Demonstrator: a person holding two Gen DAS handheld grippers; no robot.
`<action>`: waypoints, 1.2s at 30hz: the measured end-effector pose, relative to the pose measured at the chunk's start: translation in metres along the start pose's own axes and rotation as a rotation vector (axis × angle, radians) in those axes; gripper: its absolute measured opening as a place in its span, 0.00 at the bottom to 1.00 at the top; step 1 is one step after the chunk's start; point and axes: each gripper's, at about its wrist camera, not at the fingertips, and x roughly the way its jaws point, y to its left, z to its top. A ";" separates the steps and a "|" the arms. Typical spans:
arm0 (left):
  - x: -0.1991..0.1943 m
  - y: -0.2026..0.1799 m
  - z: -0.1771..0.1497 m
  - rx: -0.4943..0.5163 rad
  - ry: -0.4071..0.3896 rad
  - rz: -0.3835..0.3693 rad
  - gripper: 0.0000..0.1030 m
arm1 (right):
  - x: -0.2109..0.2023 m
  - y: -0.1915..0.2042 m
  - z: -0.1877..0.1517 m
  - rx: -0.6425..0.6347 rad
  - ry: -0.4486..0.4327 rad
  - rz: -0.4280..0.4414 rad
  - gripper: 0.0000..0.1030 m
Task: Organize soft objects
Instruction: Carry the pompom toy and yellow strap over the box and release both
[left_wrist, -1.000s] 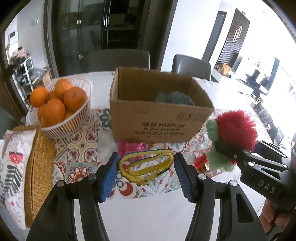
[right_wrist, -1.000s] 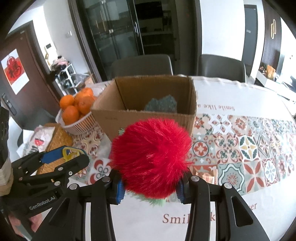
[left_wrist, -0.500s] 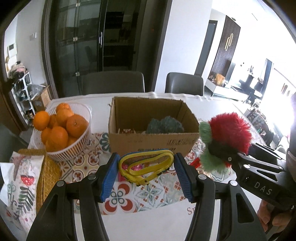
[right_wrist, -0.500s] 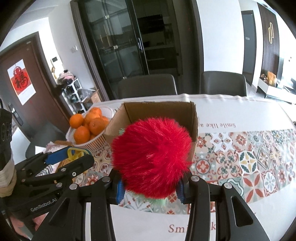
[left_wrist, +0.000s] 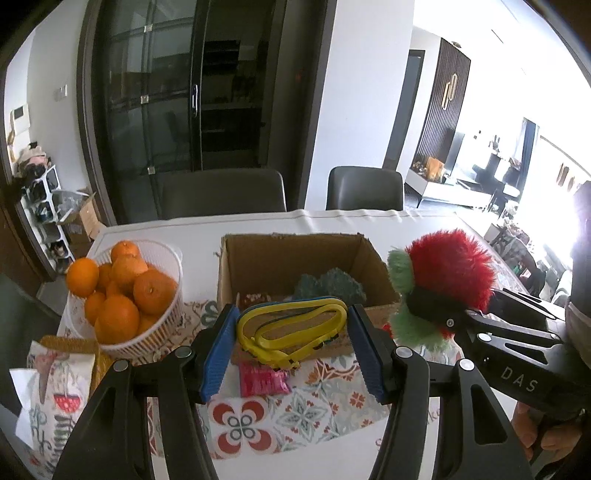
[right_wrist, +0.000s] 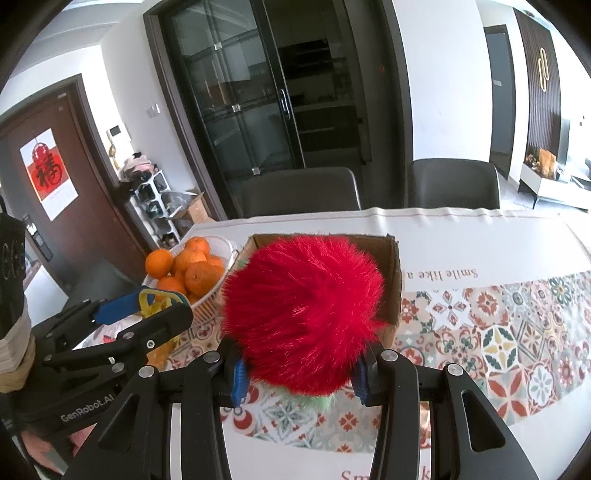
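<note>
Left wrist view: left gripper (left_wrist: 291, 349) pinches a loop of yellow elastic band with a blue edge (left_wrist: 291, 326) between its blue pads, held in the air just in front of the open brown cardboard box (left_wrist: 306, 273). Box already holds a dark teal fuzzy item (left_wrist: 328, 286). A pink crinkled packet (left_wrist: 263, 379) lies on the patterned tablecloth (left_wrist: 314, 406) below the band. White plastic basket of oranges (left_wrist: 125, 295) sits just left of the box. The right gripper comes in from the right, marked "DAS", clamped on a fluffy red pompom toy with green tufts (left_wrist: 447, 273).

Step, as I read it: carry both soft items over the box and drop them in. Advice: get each well past the near wall before letting go; the band is floppy and could snag on the rim. One at a time, so the tools don't collide over the opening.

Right wrist view: right gripper (right_wrist: 299, 376) squeezes the red pompom, which hides most of the box; only its right wall shows. Left gripper body reads "GenRobot.AI". Tablecloth text reads "Smile like a", upside down, with a partial "Smil" at the bottom edge. A red poster on the door (right_wrist: 48, 173) carries a Chinese character.
</note>
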 end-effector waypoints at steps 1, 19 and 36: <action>0.001 0.001 0.003 0.002 -0.003 0.000 0.58 | 0.001 0.000 0.002 0.000 -0.003 0.000 0.43; 0.055 0.007 0.042 0.025 -0.002 0.009 0.58 | 0.048 -0.011 0.039 -0.005 0.011 -0.008 0.43; 0.130 0.023 0.046 0.031 0.107 0.025 0.58 | 0.127 -0.035 0.042 0.026 0.161 0.017 0.43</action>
